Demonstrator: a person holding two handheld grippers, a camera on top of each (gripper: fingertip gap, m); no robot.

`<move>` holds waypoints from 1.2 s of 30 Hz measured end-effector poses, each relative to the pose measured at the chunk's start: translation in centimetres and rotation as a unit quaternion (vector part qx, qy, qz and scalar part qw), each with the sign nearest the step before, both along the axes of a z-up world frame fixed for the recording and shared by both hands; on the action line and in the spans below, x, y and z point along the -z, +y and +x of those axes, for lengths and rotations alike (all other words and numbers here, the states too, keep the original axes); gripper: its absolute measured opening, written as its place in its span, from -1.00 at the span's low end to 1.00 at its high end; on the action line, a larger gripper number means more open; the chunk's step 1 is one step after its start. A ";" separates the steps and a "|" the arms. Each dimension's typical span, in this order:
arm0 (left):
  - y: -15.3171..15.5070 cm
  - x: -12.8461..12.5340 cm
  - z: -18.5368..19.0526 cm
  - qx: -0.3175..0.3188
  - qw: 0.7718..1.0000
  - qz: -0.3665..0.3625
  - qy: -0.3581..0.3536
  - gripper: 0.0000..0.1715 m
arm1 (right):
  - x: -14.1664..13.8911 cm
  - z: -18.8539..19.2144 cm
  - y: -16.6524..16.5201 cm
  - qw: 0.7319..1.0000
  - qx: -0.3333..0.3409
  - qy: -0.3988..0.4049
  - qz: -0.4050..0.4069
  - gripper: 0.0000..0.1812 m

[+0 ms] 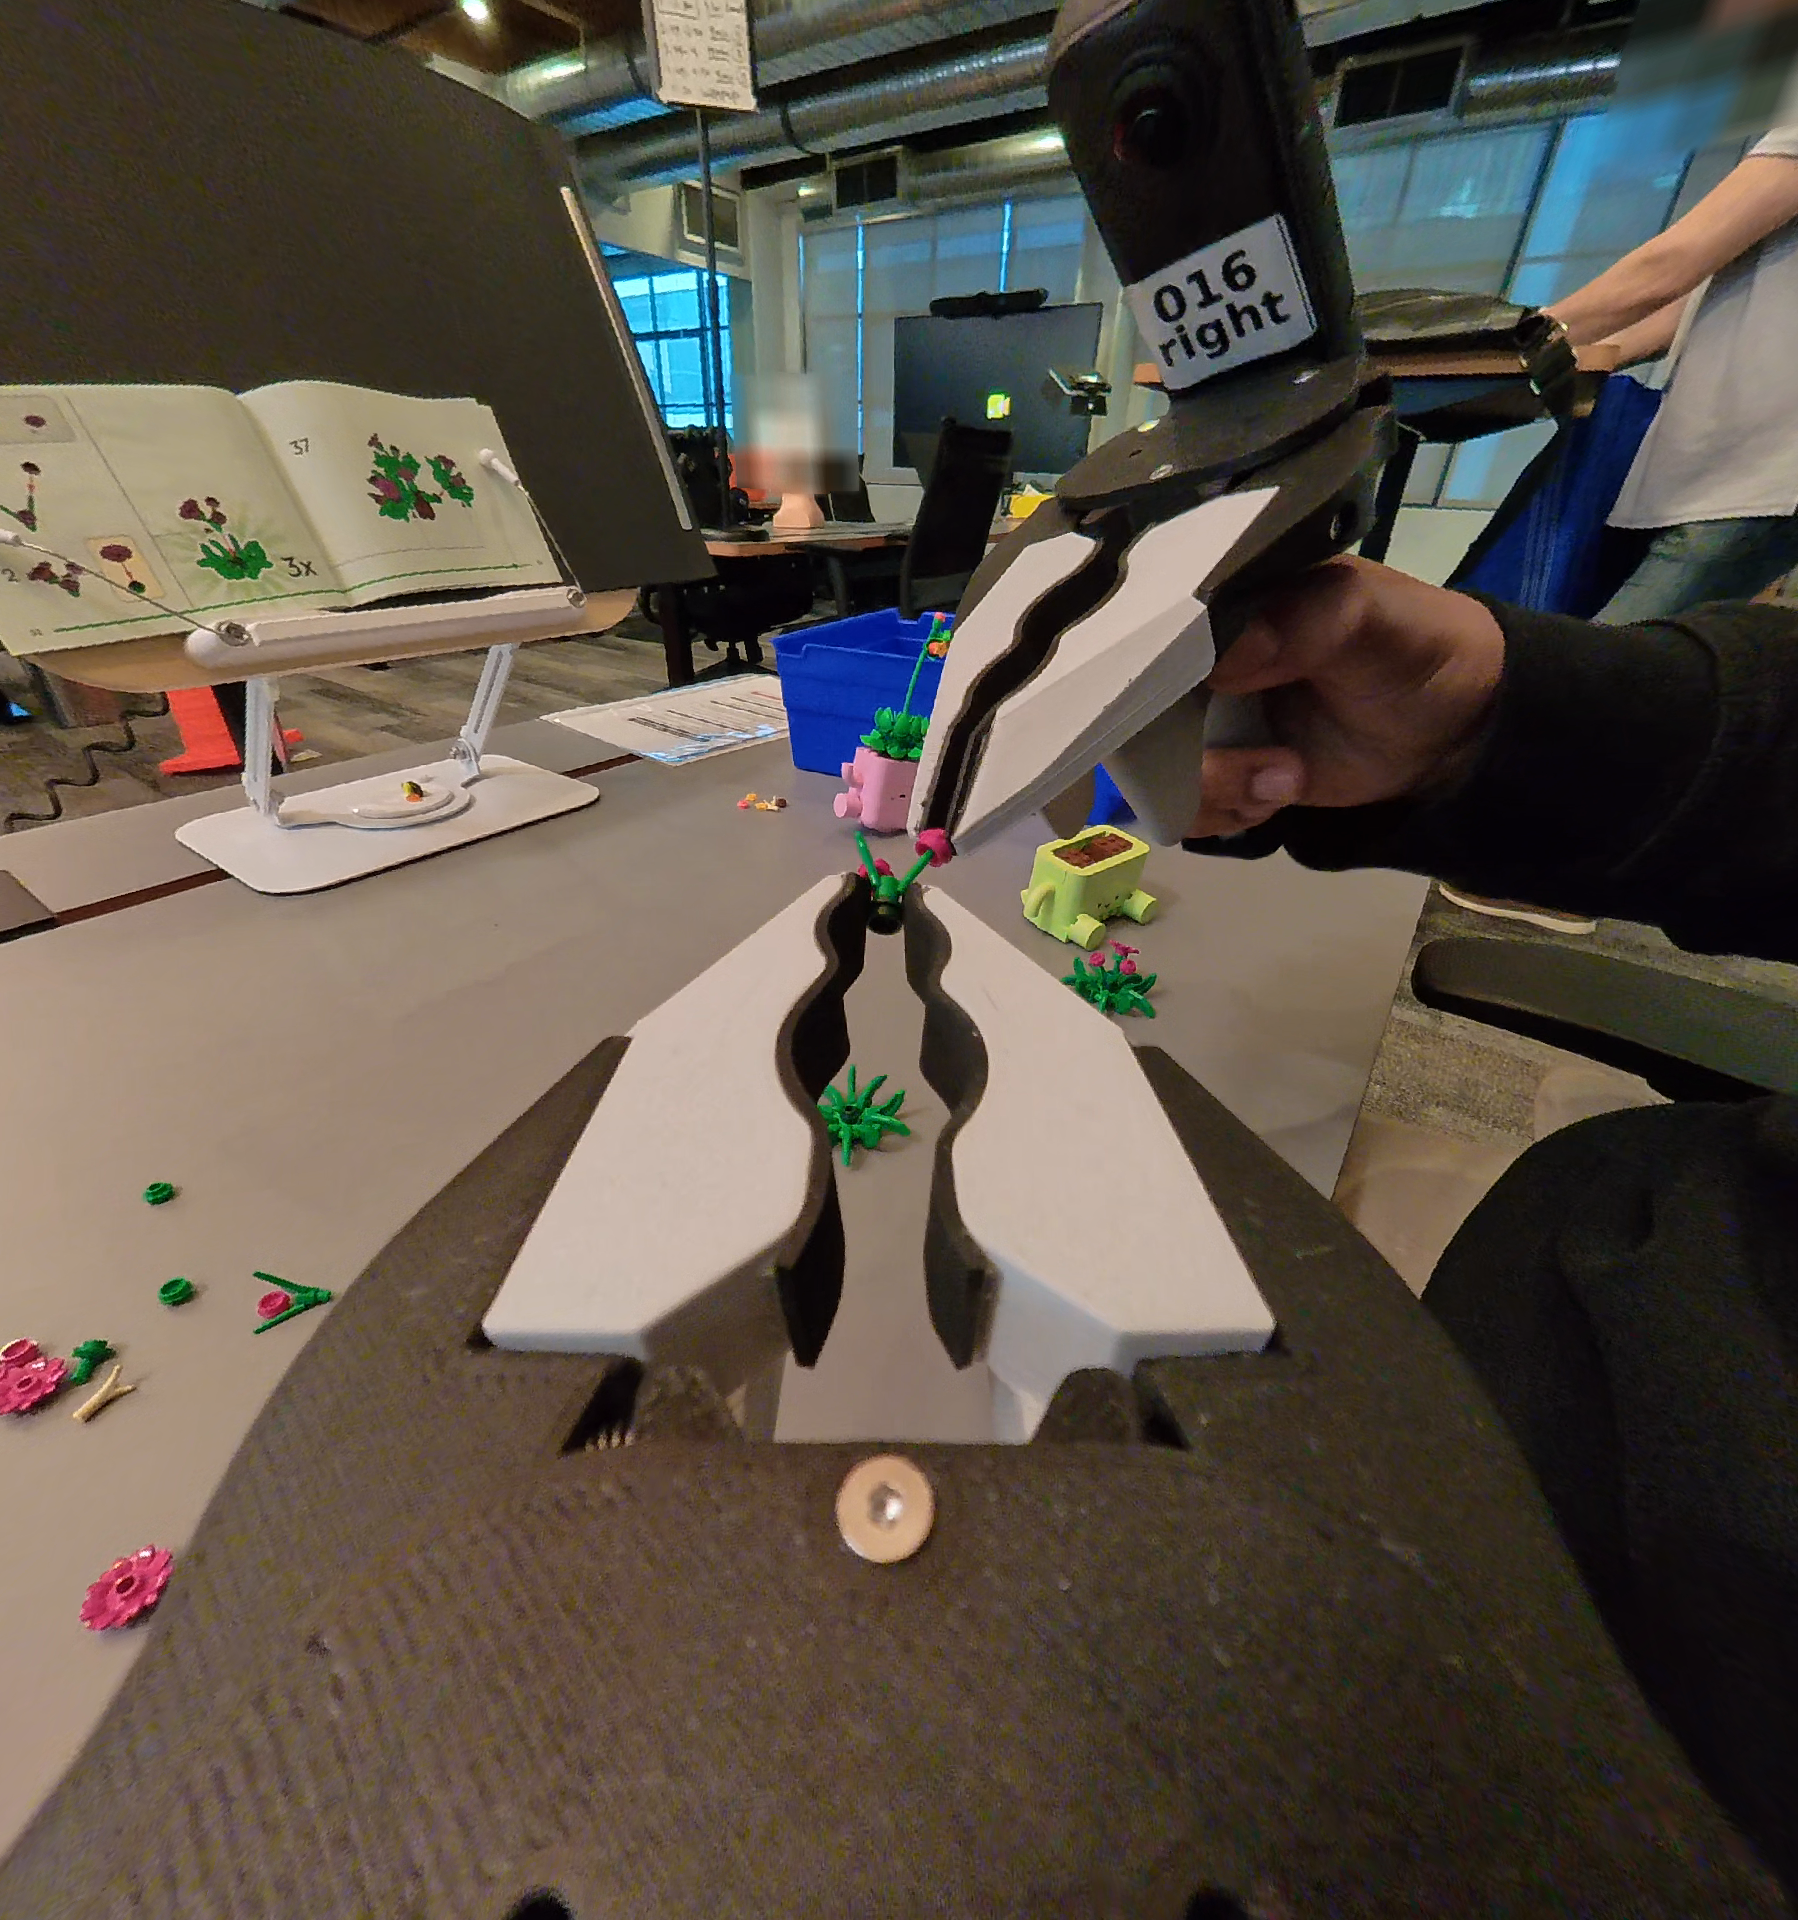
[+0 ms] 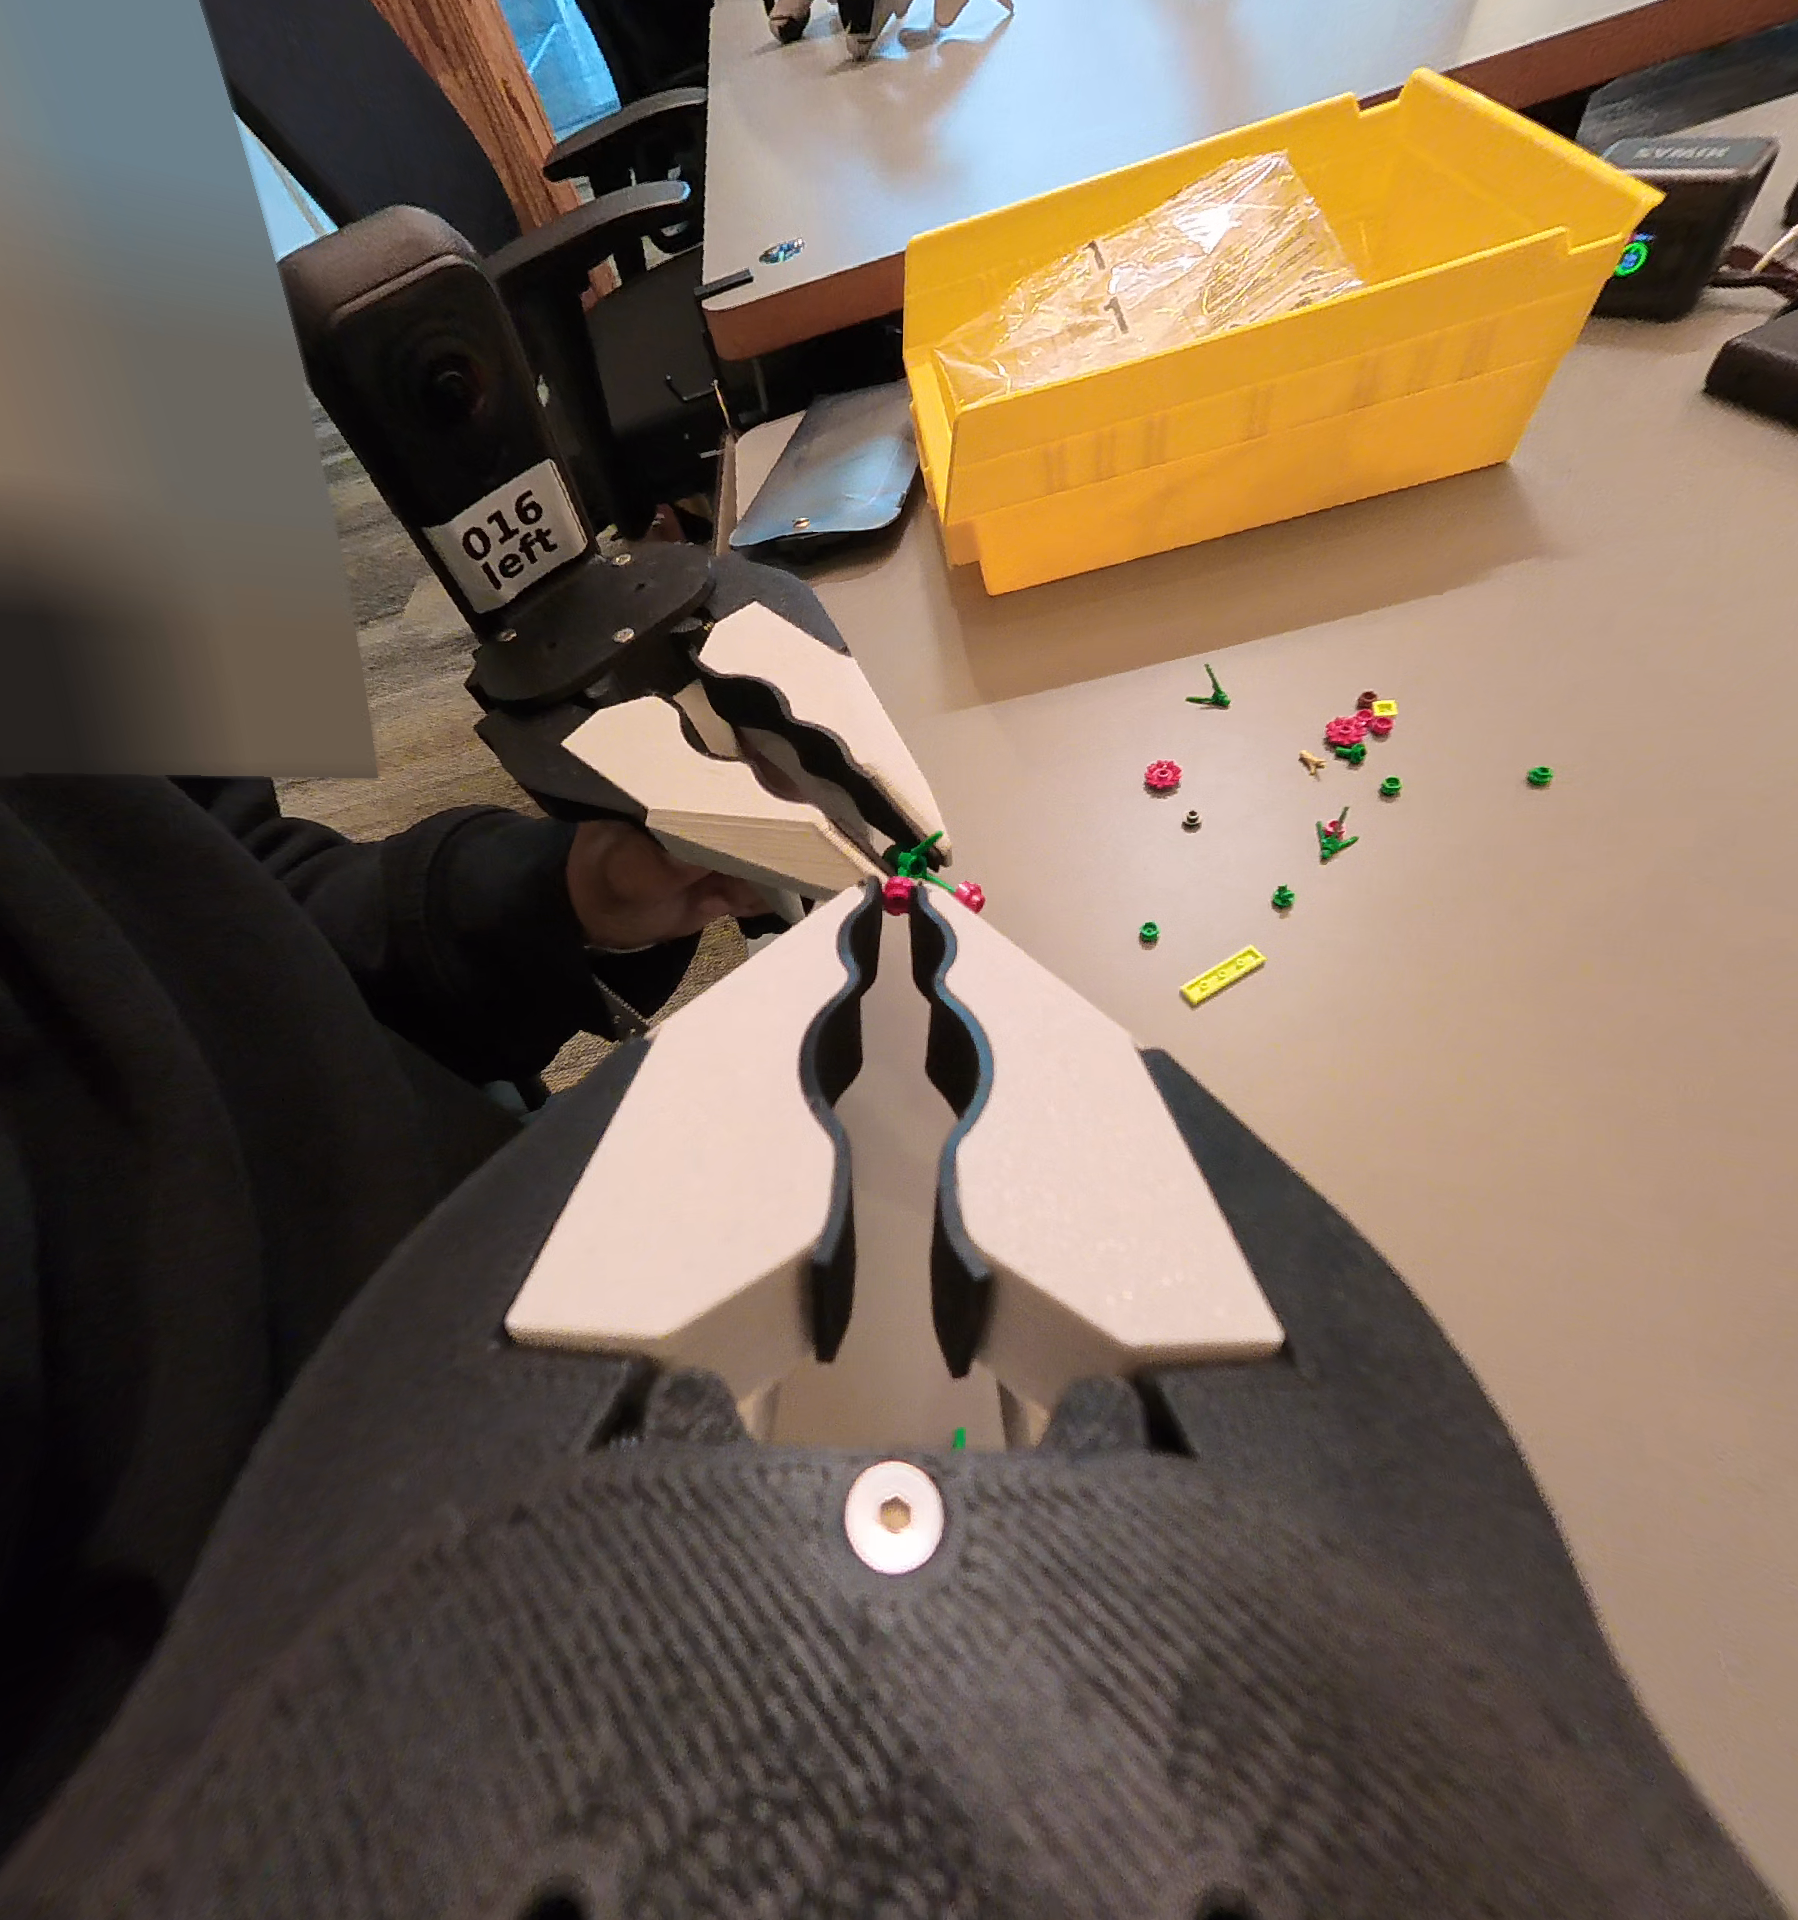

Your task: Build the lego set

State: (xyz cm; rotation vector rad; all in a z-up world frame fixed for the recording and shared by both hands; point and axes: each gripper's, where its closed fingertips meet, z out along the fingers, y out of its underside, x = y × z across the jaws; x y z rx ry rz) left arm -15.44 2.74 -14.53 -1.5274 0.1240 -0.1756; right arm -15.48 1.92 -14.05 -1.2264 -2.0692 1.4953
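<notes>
My left gripper (image 1: 882, 902) is shut on the base of a small green forked stem (image 1: 887, 896), held above the grey table (image 1: 459, 1039). The stem carries two magenta buds. My right gripper (image 1: 933, 837) comes in from the upper right and is shut on one magenta bud (image 1: 934, 848). In the right wrist view my right gripper (image 2: 897, 902) pinches that bud (image 2: 897, 894), the left gripper (image 2: 926, 850) holds the stem (image 2: 913, 858), and the other bud (image 2: 969, 896) sticks out free.
An open instruction book (image 1: 251, 499) stands on a holder at back left. A green leaf piece (image 1: 862, 1117), a pink pot (image 1: 879, 784), a lime pot (image 1: 1087, 883) and a blue bin (image 1: 853, 675) are nearby. Loose flower pieces (image 2: 1352, 727) lie beside a yellow bin (image 2: 1238, 416). My left and right fingertips are right by each other.
</notes>
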 end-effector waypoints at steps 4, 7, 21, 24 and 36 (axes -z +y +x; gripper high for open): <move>0.0 0.1 0.1 0.000 1.000 -0.004 0.004 -0.95 | 0.1 0.1 0.0 1.000 -0.003 -0.009 0.006 -0.97; 0.1 0.1 0.0 -0.003 1.000 -0.006 0.004 -0.95 | 0.2 0.0 0.1 1.000 -0.003 -0.012 0.012 -0.96; 0.0 0.0 0.1 0.004 1.000 -0.004 -0.003 -0.96 | 0.1 -0.1 0.0 1.000 -0.013 -0.026 0.007 -0.96; 0.0 0.1 0.1 0.007 1.000 -0.005 -0.012 -0.96 | 0.2 -0.1 0.0 0.999 -0.014 -0.026 0.012 -0.97; 0.1 0.2 0.0 0.006 1.000 -0.007 -0.019 -0.96 | 0.3 -0.4 0.1 0.999 -0.016 -0.030 0.019 -0.96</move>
